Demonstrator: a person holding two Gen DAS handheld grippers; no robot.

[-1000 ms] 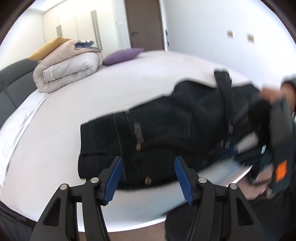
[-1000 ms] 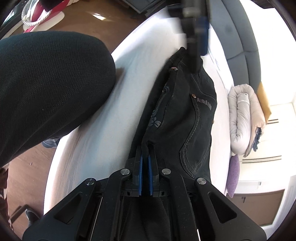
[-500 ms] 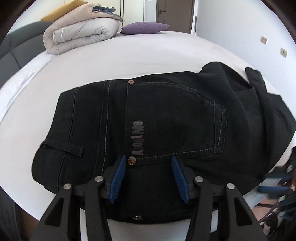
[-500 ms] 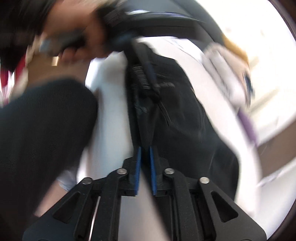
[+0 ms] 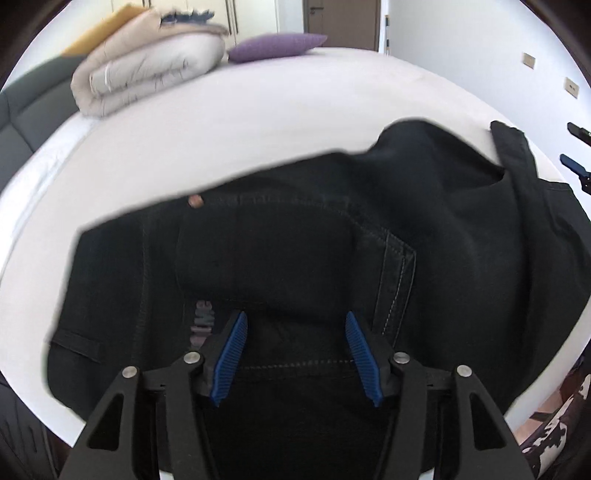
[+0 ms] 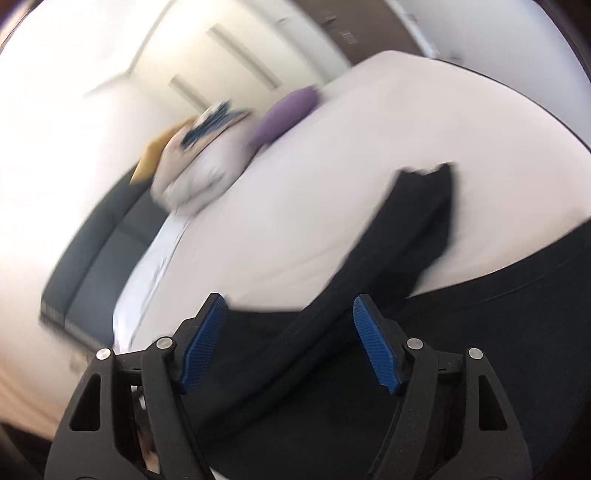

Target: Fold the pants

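Black jeans (image 5: pixel 314 258) lie folded on the white bed (image 5: pixel 258 122), near its front edge. Their waistband end is at the left and a loose leg strip (image 5: pixel 517 162) sticks up at the right. My left gripper (image 5: pixel 295 354) is open, its blue pads just over the near part of the jeans. My right gripper (image 6: pixel 291 343) is open over the dark fabric (image 6: pixel 332 350) in a blurred view, with a leg end (image 6: pixel 424 210) lying on the bed ahead. The right gripper's fingers (image 5: pixel 572 166) show at the right edge of the left wrist view.
A rolled beige duvet (image 5: pixel 147 66) and a purple pillow (image 5: pixel 277 44) lie at the far end of the bed. A grey headboard (image 5: pixel 14 110) is at the left. A brown door (image 5: pixel 340 22) and white wall stand behind.
My right gripper has opened and let go of the jeans, and swung round toward the bed. My left gripper has moved closer over the jeans, still open.
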